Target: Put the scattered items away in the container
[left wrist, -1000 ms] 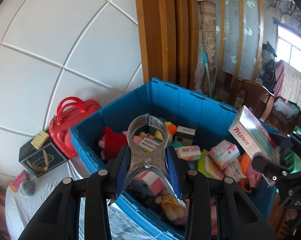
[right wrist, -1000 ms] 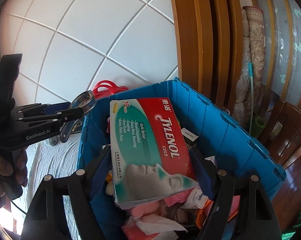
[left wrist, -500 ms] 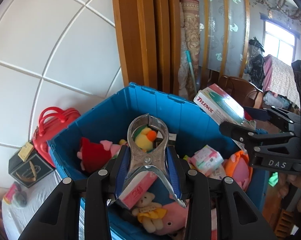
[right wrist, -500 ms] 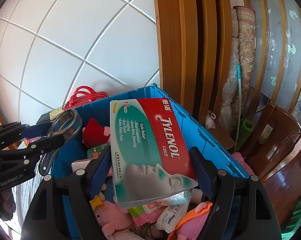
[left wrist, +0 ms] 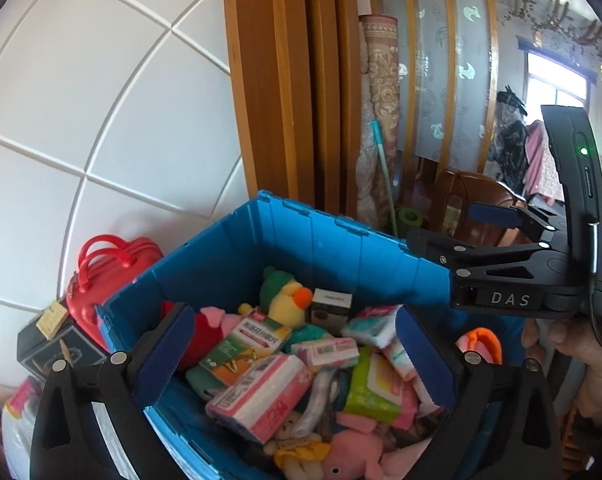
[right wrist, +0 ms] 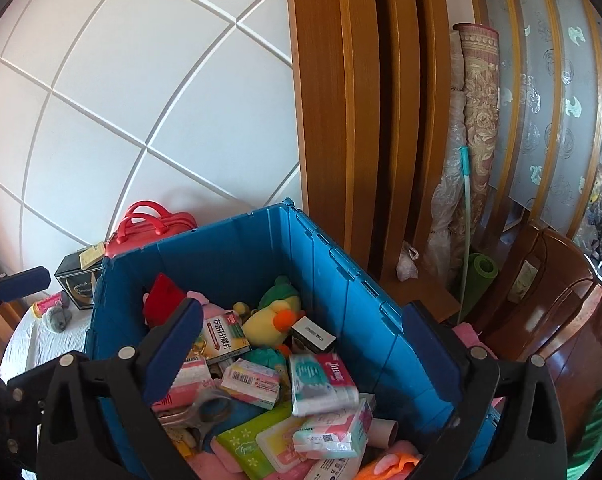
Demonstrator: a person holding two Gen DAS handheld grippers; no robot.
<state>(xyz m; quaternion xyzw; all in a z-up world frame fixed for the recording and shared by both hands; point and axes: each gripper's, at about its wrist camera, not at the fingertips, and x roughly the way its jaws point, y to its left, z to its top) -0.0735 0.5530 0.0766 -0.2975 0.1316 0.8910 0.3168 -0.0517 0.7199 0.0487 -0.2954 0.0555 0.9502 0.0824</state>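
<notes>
Opening over the blue bin (left wrist: 321, 240), both tongs, left (left wrist: 291, 350) and right (right wrist: 301, 346), had released. Pliers (right wrist: 205, 410) and Tylenol box (right wrist: 321, 378) landed inside at 6 o'clock; more pickups likely.

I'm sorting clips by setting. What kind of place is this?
Most likely a lived-in home: a carved wooden chair, a rolled-up rug leaning by wood-framed frosted panels, and a blue bin of plush toys and medicine boxes.

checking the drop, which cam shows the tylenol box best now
Right wrist view: the Tylenol box lies blurred but unobstructed atop the pile in the blue crate, red and green face up. In the left wrist view I cannot pick it out among the packets.
</notes>
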